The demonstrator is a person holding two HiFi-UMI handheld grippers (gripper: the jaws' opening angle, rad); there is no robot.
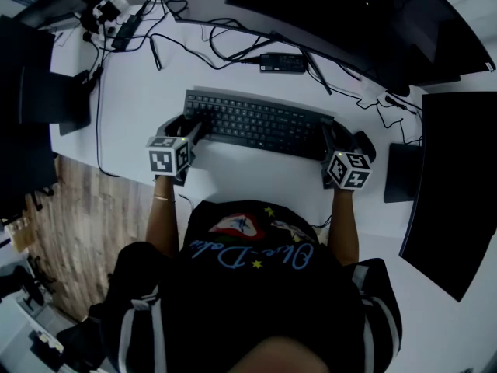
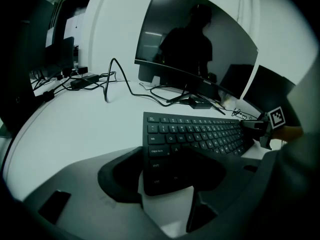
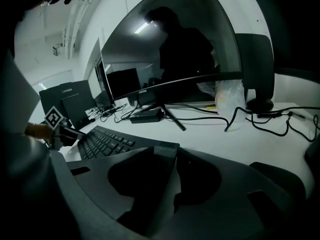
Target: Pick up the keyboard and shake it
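Keyboard (image 1: pixel 256 123), flat black slab, square keys, left gripper (image 2: pixel 167 160) and right gripper (image 3: pixel 167 176) fingers apart astride its ends

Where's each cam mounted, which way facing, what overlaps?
Head view: on the person's head, steeply down at the flat black keyboard on white desk; torso, forearms, left gripper, right gripper show.
Left gripper view: on the left gripper, along the keyboard toward the right gripper; own jaws straddle its left end.
Right gripper view: on the right gripper, back toward the left gripper; jaws straddle the right end.
Shared: keyboard in all three.
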